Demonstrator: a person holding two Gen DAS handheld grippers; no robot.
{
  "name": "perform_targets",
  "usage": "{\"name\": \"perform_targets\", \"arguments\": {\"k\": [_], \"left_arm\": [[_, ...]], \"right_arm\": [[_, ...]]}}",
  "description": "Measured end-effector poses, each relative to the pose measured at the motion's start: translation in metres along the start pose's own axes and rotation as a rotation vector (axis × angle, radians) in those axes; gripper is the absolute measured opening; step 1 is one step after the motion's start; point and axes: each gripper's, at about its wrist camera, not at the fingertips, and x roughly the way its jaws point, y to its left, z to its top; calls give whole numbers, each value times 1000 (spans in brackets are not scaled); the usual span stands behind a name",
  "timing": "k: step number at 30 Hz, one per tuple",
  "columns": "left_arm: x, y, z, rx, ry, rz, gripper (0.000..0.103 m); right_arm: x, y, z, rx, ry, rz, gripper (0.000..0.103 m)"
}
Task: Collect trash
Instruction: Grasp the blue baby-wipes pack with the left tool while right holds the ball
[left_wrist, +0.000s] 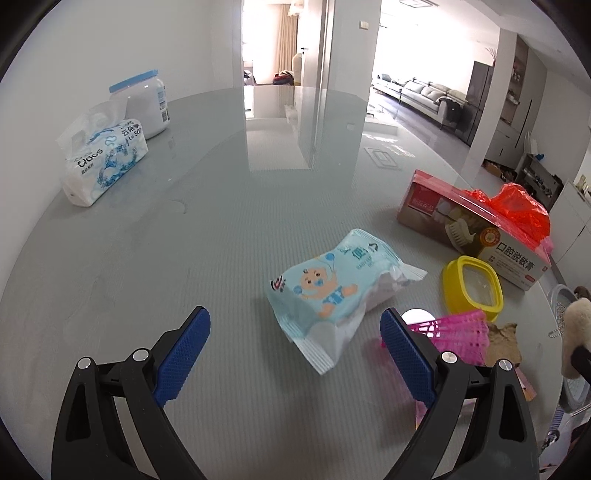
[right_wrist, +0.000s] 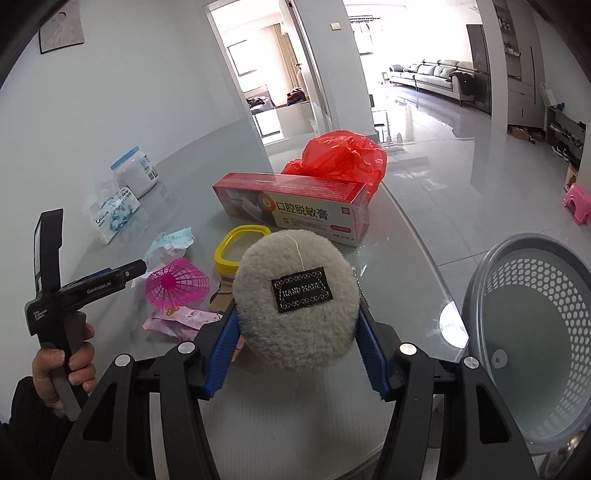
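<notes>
Right gripper (right_wrist: 297, 343) clamping fluffy pouch (right_wrist: 295, 299); left gripper (left_wrist: 295, 343) spread

Left gripper (left_wrist: 295, 332) spread wide, blue pads (left_wrist: 183, 354) well apart, nothing between them — hovering low, angled forward and down. Seen from the right wrist view, held by a bare hand (right_wrist: 64, 363) wrapped round the handle. Right gripper (right_wrist: 297, 334) partly closed, blue pads (right_wrist: 221, 354) pressing both sides of a round fluffy pouch (right_wrist: 295, 295) — lifted clear.

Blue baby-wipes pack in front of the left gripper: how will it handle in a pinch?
The wipes pack looks soft and crinkled, so probably squashes between the pads. Its glossy film may slip. Lying flat on the table, it shouldn't roll.
</notes>
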Motion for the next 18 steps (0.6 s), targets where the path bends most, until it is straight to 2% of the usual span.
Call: {"name": "perform_targets", "arguments": {"k": [6, 18], "left_arm": [[10, -2, 8, 55, -3, -20, 91], [38, -6, 18, 128, 55, -73, 91]], "right_arm": [[-3, 6, 2, -10, -5, 1, 58], [-1, 11, 4, -12, -1, 11, 58]]}}
